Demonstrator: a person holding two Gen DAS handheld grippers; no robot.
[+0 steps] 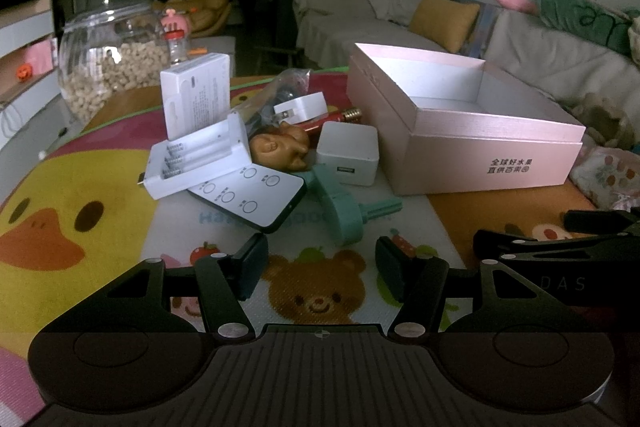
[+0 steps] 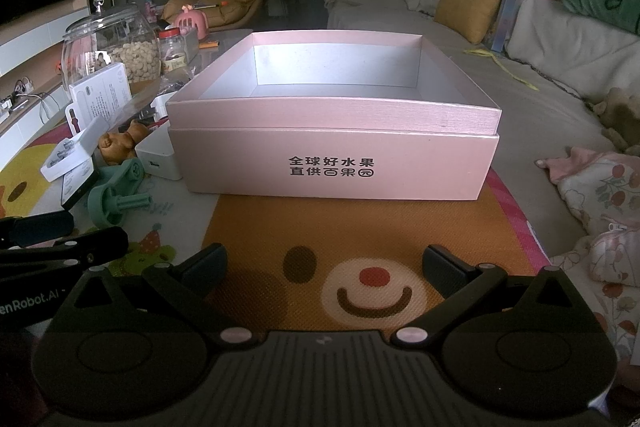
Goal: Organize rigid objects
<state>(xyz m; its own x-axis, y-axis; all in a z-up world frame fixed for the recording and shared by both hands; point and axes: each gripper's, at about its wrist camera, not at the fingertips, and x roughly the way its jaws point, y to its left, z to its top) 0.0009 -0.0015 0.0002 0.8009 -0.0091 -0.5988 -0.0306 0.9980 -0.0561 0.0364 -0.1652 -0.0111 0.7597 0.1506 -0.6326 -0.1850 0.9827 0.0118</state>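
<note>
A heap of small objects lies on the cartoon mat: a white battery charger (image 1: 196, 163), a white remote (image 1: 250, 197), a brown animal figurine (image 1: 280, 147), a white cube charger (image 1: 348, 157), a green plastic piece (image 1: 348, 211), a white plug adapter (image 1: 302, 107), a red tube (image 1: 332, 119) and a white carton (image 1: 198, 91). To the right stands an open pink box (image 1: 480, 151), its inside bare (image 2: 336, 95). My left gripper (image 1: 320, 267) hovers open just in front of the heap. My right gripper (image 2: 326, 267) is open before the pink box (image 2: 332, 163).
A glass jar (image 1: 112, 55) of snacks and a small red-lidded jar (image 1: 178, 45) stand behind the heap. A sofa (image 2: 540, 67) runs along the right, with a floral fabric bundle (image 2: 600, 195) by the table edge. The right gripper's side (image 1: 560, 239) shows at the left view's right.
</note>
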